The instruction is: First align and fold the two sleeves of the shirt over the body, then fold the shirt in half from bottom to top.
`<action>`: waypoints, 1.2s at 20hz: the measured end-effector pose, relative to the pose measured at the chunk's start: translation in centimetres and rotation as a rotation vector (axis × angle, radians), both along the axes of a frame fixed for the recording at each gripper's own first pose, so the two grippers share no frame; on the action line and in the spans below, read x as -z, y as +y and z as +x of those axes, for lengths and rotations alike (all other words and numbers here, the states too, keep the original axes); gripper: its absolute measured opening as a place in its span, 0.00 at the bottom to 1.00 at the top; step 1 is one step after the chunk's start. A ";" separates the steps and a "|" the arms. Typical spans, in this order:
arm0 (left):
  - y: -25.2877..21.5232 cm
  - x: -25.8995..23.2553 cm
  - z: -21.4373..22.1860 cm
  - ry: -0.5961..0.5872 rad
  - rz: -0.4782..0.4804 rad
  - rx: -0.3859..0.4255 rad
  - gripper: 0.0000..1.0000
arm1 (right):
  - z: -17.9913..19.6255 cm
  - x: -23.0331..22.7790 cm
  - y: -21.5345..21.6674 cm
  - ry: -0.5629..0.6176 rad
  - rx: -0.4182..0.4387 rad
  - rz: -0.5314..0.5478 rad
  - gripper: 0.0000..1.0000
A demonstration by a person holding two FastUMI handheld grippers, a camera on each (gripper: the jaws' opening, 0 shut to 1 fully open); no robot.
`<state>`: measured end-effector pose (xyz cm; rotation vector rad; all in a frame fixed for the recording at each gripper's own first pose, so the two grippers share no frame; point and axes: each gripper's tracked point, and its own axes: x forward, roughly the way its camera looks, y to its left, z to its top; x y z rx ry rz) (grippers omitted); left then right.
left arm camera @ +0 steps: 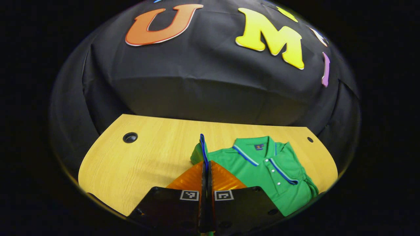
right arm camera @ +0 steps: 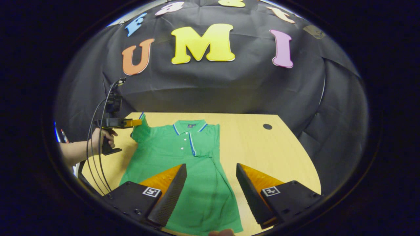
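Wood tabletop (right arm camera: 262, 144): carries the green shirt (right arm camera: 197, 177), centre frame.
Shirt: one sleeve seemingly folded already.
Left claw (left arm camera: 204, 154): pinched on the other sleeve (left arm camera: 198, 153); carry it level across the body.
Right claw (right arm camera: 211, 183): agape, empty, low centre.

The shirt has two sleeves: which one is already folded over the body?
The sleeve on the open tool's side lies folded onto the shirt. The other sleeve is pinched, lifted, in the far tool.
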<state>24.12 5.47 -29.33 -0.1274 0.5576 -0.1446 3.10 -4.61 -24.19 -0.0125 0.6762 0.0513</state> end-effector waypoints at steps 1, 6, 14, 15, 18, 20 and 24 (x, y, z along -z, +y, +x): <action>-1.5 -0.3 0.0 0.001 -0.007 0.016 0.03 | -0.4 -0.4 -0.6 -0.009 0.012 0.000 0.93; -8.5 1.2 -0.2 0.045 0.025 0.101 0.04 | -2.1 -1.8 -4.5 -0.043 0.050 -0.015 0.96; -12.6 3.3 -2.0 0.107 0.073 0.090 0.64 | -3.2 -2.1 -8.4 -0.058 0.053 -0.025 0.93; -12.0 2.5 -2.6 0.103 0.076 0.061 0.84 | -3.2 -2.2 -8.3 -0.060 0.047 -0.017 0.93; -10.9 -0.1 -4.8 0.077 0.043 -0.011 0.99 | -2.8 -2.9 -7.6 -0.083 0.014 0.001 0.93; -9.7 -2.3 -7.1 0.059 0.034 -0.047 0.99 | -2.7 -3.2 -6.9 -0.092 -0.018 0.015 0.93; -8.4 -6.4 -13.3 0.030 0.046 -0.063 0.99 | -2.8 -4.0 -3.5 -0.106 -0.155 0.067 0.95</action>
